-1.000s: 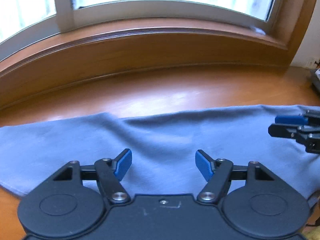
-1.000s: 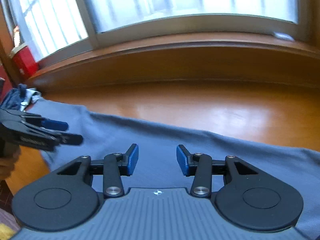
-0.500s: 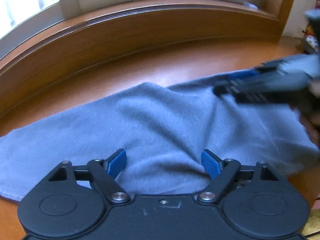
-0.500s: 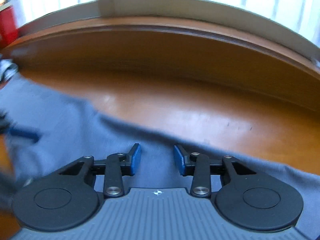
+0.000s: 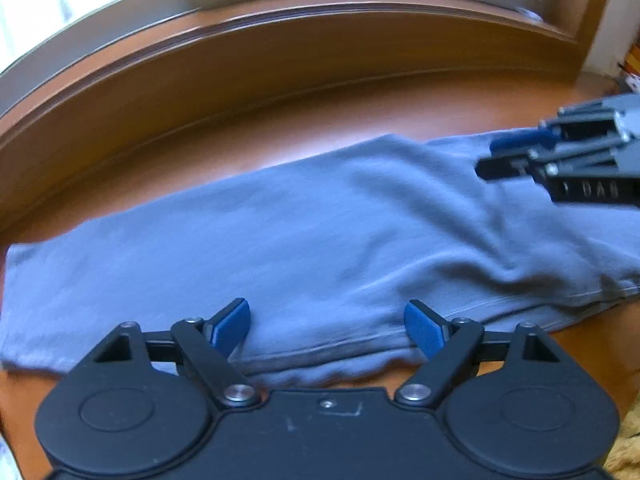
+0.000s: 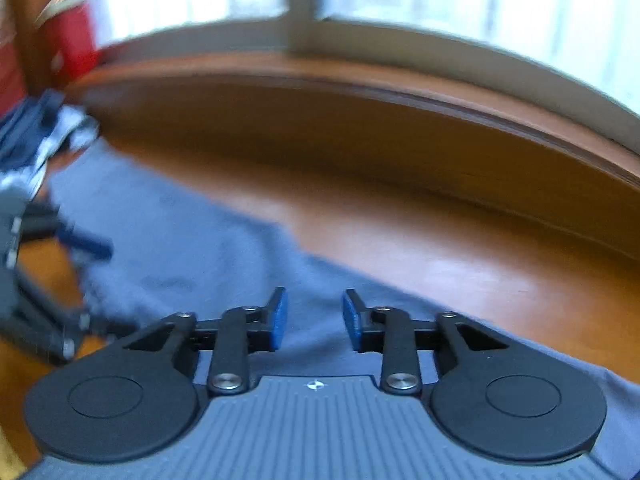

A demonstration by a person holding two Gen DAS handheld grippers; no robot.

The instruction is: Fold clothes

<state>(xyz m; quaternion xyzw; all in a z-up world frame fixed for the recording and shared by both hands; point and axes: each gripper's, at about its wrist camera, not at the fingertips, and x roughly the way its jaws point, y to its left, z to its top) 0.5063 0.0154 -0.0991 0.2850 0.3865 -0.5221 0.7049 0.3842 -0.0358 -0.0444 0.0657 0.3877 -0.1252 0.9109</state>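
Note:
A grey-blue garment (image 5: 320,220) lies spread across the wooden table (image 5: 280,128), with a few soft ridges and its hemmed edge toward me. My left gripper (image 5: 326,324) hovers over that near hem, jaws wide, nothing between the pads. In the left wrist view my right gripper (image 5: 504,156) reaches in from the right above the cloth's right end. In the right wrist view the right gripper (image 6: 314,316) is over the garment (image 6: 192,248); its jaws are closing, a gap still shows between the blue pads and no cloth is pinched. The left gripper (image 6: 92,288) is a blur at the left.
A raised wooden sill (image 5: 320,40) under a window runs along the table's far side. A red object (image 6: 68,48) and a dark and white bundle (image 6: 68,132) sit at the far left. Something yellow (image 5: 628,440) shows at the near right corner.
The left jaws have spread wider and the right jaws have narrowed. Both grippers have swept sideways over the cloth. The garment looks more bunched, its right hem now in the left view.

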